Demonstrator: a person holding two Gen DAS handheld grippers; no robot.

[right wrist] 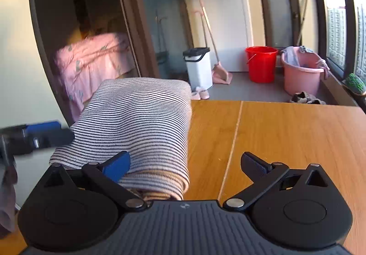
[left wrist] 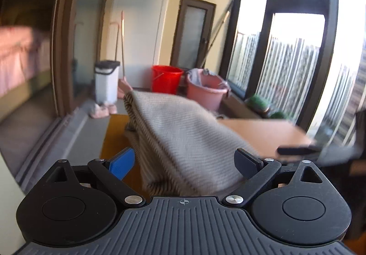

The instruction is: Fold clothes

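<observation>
A folded beige garment with thin dark stripes [left wrist: 183,138] lies on the wooden table [left wrist: 270,134]. In the left wrist view it fills the space between the wide-apart fingers of my left gripper [left wrist: 185,163], which is open. In the right wrist view the same garment [right wrist: 137,127] sits at the table's left part; my right gripper [right wrist: 185,164] is open, its blue left finger [right wrist: 116,164] resting against the fabric, its black right finger over bare wood. The left gripper [right wrist: 34,136] shows blurred at the garment's left side.
Beyond the table's far edge [right wrist: 274,100] stand a red bucket [right wrist: 260,63], a pink tub [right wrist: 302,72], a white bin [right wrist: 199,67] and a dustpan with broom. Windows line the right. A doorway at the left shows a pink bed [right wrist: 91,58].
</observation>
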